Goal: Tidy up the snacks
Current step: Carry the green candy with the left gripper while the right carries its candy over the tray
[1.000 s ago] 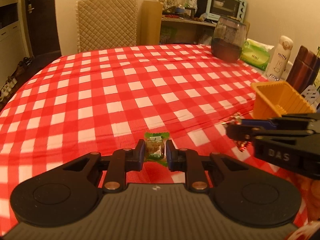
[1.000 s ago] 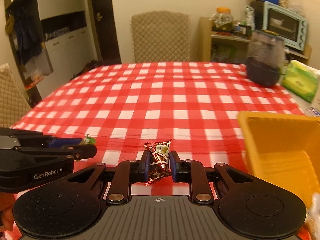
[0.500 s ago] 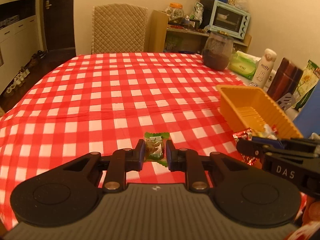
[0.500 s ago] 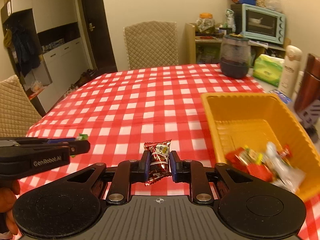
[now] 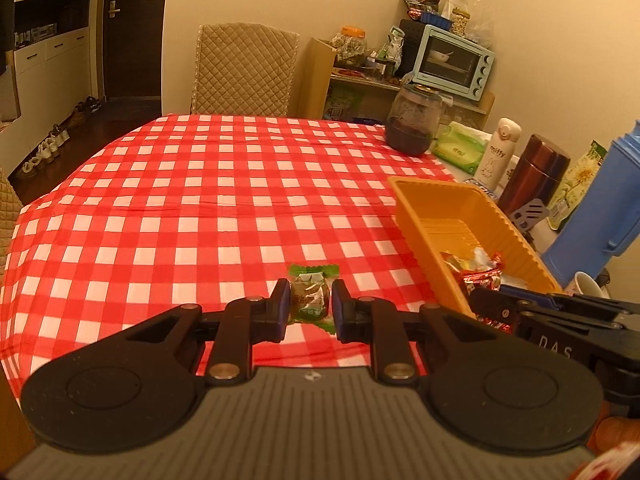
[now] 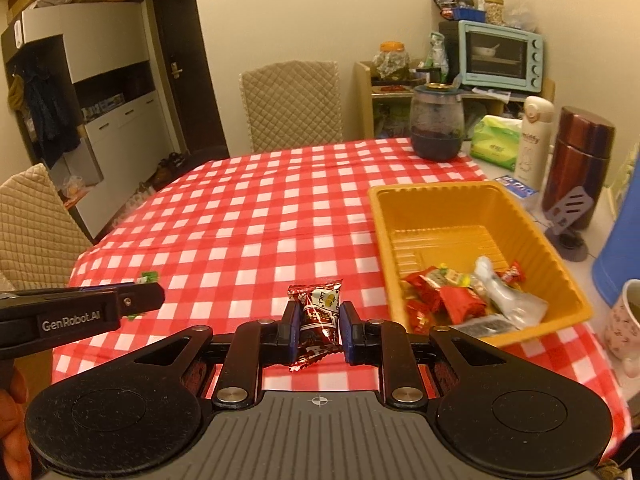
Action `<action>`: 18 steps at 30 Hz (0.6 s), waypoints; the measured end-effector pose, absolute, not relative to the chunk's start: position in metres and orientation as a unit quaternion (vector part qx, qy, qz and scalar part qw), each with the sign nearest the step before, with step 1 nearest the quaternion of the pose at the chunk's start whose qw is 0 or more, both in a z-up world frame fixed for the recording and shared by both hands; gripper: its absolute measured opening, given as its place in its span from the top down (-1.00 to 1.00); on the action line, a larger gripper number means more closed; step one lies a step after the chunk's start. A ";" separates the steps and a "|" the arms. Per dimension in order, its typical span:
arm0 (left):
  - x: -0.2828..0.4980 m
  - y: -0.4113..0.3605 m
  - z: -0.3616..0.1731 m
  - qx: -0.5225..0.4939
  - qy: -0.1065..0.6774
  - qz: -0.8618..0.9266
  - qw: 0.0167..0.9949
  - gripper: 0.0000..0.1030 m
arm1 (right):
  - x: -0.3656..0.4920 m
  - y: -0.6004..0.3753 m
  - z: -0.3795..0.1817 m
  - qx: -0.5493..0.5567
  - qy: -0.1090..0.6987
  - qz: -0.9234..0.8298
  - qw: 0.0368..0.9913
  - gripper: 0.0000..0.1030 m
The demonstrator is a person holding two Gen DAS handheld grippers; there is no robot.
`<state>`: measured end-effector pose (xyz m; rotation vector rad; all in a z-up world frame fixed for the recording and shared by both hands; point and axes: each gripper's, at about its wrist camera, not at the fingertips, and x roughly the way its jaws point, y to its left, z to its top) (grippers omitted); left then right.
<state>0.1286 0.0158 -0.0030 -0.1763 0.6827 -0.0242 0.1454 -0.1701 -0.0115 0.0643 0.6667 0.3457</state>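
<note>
Red and white checked cloth [image 6: 248, 208] covers the dining table, and behind it stand a quilted beige chair [image 6: 294, 104] and a wooden shelf with a light blue toaster oven [image 6: 500, 54]. At the table's far right edge are a dark glass jar [image 6: 436, 124], a green tissue pack [image 6: 496, 142], a white bottle [image 6: 534, 142] and a brown thermos [image 6: 578, 164].

From the left wrist view, the left gripper [image 5: 307, 308] has its two fingers closed on a green-wrapped candy [image 5: 309, 294], which sits upright between the pads, above the cloth. Ahead of this gripper and to its right is the orange tray [image 5: 416, 216], close by. The right gripper comes in from the right side, low in the view, with a red wrapper at its tip.

From the right wrist view, the right gripper [image 6: 319, 328] is closed on a dark red snack packet [image 6: 316, 316]; the packet stands between the pads and its ends stick out above and below them. The orange tray [image 6: 384, 240] lies just to the right of this gripper and a little ahead. Several wrapped snacks [image 6: 460, 300] are piled in its near part; the far part is bare. The left gripper [image 6: 146, 300] points in from the left, with a green edge of its candy [image 6: 147, 278] showing at the tip. A pale mug [image 6: 624, 324] stands at the right, just past the tray.
</note>
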 end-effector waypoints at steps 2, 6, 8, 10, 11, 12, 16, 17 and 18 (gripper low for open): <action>0.122 0.010 -0.001 -0.085 0.333 -0.014 0.939 0.63 | 0.140 -0.179 -0.009 0.032 0.324 0.163 0.931 0.59; 0.115 -0.004 0.001 -0.081 0.333 -0.025 0.939 0.63 | 0.132 -0.196 -0.007 0.034 0.323 0.151 0.934 0.59; 0.113 -0.012 0.001 -0.077 0.334 -0.031 0.939 0.63 | 0.128 -0.203 -0.007 0.035 0.323 0.145 0.934 0.58; 0.113 -0.020 0.002 -0.075 0.334 -0.038 0.939 0.63 | 0.124 -0.211 -0.006 0.035 0.323 0.139 0.935 0.59; 0.112 -0.024 0.003 -0.074 0.333 -0.043 0.939 0.63 | 0.123 -0.214 -0.006 0.036 0.323 0.137 0.936 0.59; 0.113 -0.028 0.005 -0.072 0.333 -0.047 0.939 0.63 | 0.122 -0.218 -0.006 0.036 0.323 0.134 0.936 0.59; 0.114 -0.046 0.009 -0.064 0.331 -0.065 0.939 0.63 | 0.118 -0.234 -0.005 0.042 0.321 0.122 0.938 0.59; 0.115 -0.050 0.010 -0.063 0.331 -0.069 0.939 0.63 | 0.118 -0.237 -0.005 0.043 0.321 0.119 0.939 0.58; 0.115 -0.054 0.010 -0.062 0.331 -0.073 0.939 0.63 | 0.117 -0.241 -0.005 0.045 0.321 0.116 0.939 0.58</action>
